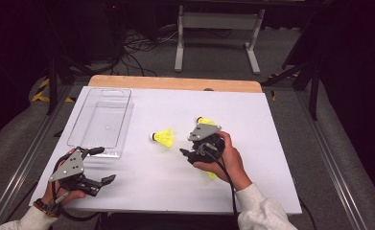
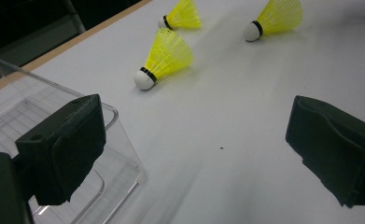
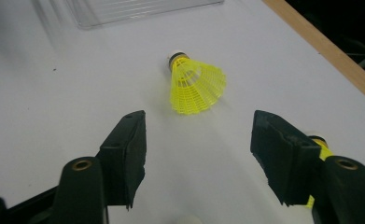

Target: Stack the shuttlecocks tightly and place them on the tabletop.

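One yellow shuttlecock [image 3: 195, 84] lies mid-table just left of the right gripper [image 1: 191, 154], cork end pointing left, directly ahead of its spread, empty jaws and nearer it than the left gripper [image 1: 100, 165].

Yellow shuttlecock [image 3: 196, 84] on its side, white table [image 1: 271, 143].

shuttlecock [image 1: 212, 175] mostly hidden under right hand [image 1: 226, 158]

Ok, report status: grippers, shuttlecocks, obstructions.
Left gripper open, idle by clear bin. Right gripper open, facing middle shuttlecock, nothing held. Path clear.
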`<action>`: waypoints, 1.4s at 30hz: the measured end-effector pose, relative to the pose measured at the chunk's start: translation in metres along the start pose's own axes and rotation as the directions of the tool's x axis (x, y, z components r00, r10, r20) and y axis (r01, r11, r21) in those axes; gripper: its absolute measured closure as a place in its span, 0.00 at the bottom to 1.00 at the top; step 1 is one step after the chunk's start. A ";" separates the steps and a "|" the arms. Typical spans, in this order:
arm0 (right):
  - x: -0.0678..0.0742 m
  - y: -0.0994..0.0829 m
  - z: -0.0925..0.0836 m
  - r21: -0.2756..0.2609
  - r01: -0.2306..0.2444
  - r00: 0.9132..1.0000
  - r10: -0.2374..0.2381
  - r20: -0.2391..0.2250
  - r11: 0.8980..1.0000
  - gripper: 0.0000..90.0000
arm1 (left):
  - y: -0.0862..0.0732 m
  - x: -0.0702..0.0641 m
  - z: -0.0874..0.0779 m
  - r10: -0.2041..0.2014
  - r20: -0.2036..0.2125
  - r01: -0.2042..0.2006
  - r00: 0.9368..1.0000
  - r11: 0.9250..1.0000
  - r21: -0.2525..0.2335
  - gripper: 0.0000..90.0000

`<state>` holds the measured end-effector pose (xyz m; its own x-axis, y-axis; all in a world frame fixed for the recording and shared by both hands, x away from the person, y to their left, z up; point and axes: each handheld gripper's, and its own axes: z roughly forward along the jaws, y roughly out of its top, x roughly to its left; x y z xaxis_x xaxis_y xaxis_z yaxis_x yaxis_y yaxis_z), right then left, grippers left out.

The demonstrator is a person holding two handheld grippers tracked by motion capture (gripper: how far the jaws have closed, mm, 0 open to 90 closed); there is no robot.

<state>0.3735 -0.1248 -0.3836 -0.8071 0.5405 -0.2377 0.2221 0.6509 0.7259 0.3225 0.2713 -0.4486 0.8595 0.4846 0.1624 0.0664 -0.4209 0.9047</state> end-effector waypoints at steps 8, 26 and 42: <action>0.004 -0.031 -0.026 -0.055 -0.046 0.997 0.049 0.056 0.997 0.30 | 0.000 0.000 0.000 0.007 -0.005 -0.007 1.000 1.000 0.002 0.06; 0.027 -0.103 -0.044 -0.079 -0.134 0.984 0.142 0.104 0.988 0.31 | 0.001 0.000 -0.001 0.011 -0.012 -0.012 1.000 1.000 -0.010 0.06; 0.031 -0.123 -0.021 0.022 -0.178 0.984 0.177 0.016 0.984 0.64 | 0.000 -0.002 -0.002 0.020 -0.009 -0.020 1.000 1.000 -0.005 0.06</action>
<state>0.3096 -0.1997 -0.4670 -0.7461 0.6557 -0.1153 0.3741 0.5562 0.7421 0.3202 0.2719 -0.4478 0.8563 0.4826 0.1839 0.0468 -0.4270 0.9030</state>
